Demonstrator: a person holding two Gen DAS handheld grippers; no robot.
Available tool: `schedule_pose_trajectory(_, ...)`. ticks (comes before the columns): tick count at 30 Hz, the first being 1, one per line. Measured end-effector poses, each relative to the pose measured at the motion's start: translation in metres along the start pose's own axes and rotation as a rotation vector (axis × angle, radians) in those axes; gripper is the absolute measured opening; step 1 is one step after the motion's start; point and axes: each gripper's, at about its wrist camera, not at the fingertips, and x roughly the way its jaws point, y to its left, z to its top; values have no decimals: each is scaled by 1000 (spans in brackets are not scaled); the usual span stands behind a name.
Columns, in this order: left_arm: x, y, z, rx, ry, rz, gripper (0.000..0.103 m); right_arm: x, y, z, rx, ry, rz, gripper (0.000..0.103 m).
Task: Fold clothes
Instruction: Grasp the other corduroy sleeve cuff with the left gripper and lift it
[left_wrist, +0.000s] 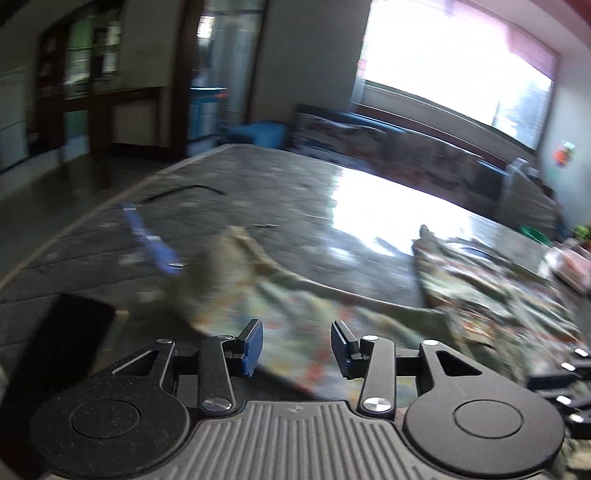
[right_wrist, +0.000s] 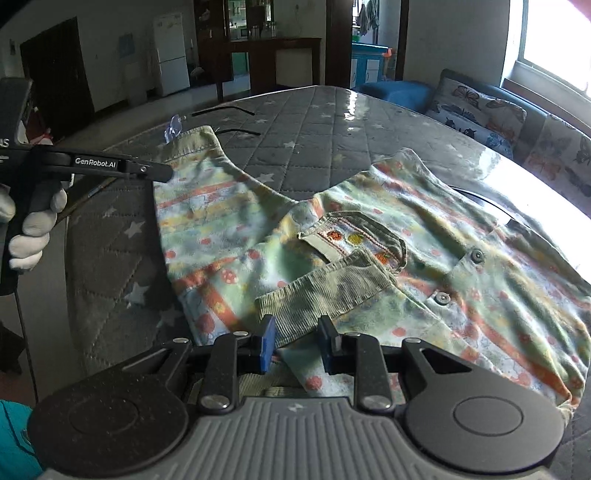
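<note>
Though above the shirt (right_wrist: 406, 206) (spread on quilted surface (right_wrist: 314, 122)), left claw (left_wrist: 297, 334) and right claw (right_wrist: 295, 326) apart, empty.

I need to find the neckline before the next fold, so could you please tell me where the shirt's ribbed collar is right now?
In the right wrist view the ribbed collar lies at the centre of the patterned shirt, just beyond the right gripper, left of the two buttons.

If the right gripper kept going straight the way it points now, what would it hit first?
Most likely the shirt's corduroy collar flap, lying just beyond the right gripper and its open jaws; depth is hard to judge.
</note>
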Motion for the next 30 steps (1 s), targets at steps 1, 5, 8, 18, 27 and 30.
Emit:
schedule_pose_trajectory(1, 3, 6, 2, -27, 0, 28, 46, -1, -1, 0, 2, -2, 0, 24)
schedule_pose_trajectory(5, 15, 28, 9, -120, -1, 120, 46, -4, -1, 1, 3, -6, -1, 24)
schedule_pose_trajectory(8, 22, 38, 12, -163, -2, 162, 46, -7, 0, 0, 8, -8, 0, 25)
schedule_pose_trajectory(18, 37, 43, 14, -204, -4, 166, 40, -13, 2, 1, 18, -29, -2, 25)
schedule_pose_trajectory(27, 32, 48, 14, -240, -53, 142, 5, -27, -1, -1, 40, -65, -20, 25)
schedule_pose_trajectory(30, 13, 37, 20, -218, -107, 92, 4, -34, -6, -2, 56, -81, -30, 25)
